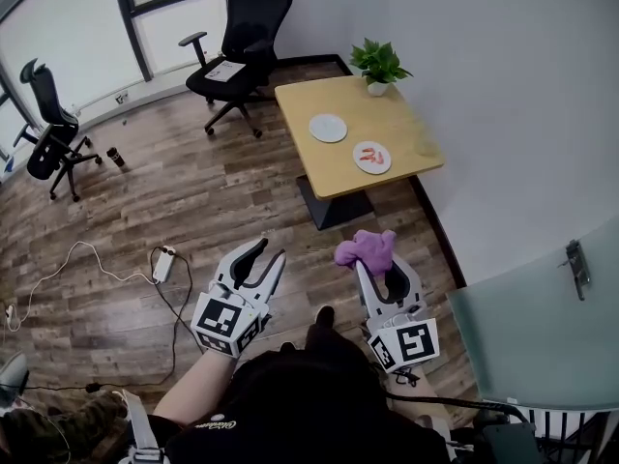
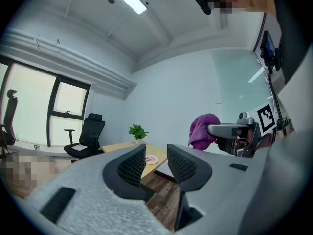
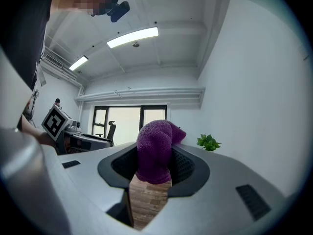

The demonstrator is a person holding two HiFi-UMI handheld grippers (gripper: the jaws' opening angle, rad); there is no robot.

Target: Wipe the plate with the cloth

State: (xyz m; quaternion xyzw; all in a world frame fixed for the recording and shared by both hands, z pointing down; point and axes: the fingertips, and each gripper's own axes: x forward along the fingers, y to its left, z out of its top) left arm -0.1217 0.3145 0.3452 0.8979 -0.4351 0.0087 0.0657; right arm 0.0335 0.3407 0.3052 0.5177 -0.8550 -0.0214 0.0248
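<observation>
Bunched purple cloth (image 1: 366, 249), pinched between jaws of the right gripper (image 1: 379, 269), in the air short of the table (image 1: 309, 100), off its near edge. Pale round plate (image 1: 328, 128), bare, flat mid-table. Second plate (image 1: 372, 158) with red scraps (image 1: 370, 155), just nearer, toward the table's right edge.

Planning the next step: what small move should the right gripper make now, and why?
Probably carry the right gripper forward toward the wooden table: it is shut on the purple cloth, but the empty plate and the food plate lie well ahead of it.
</observation>
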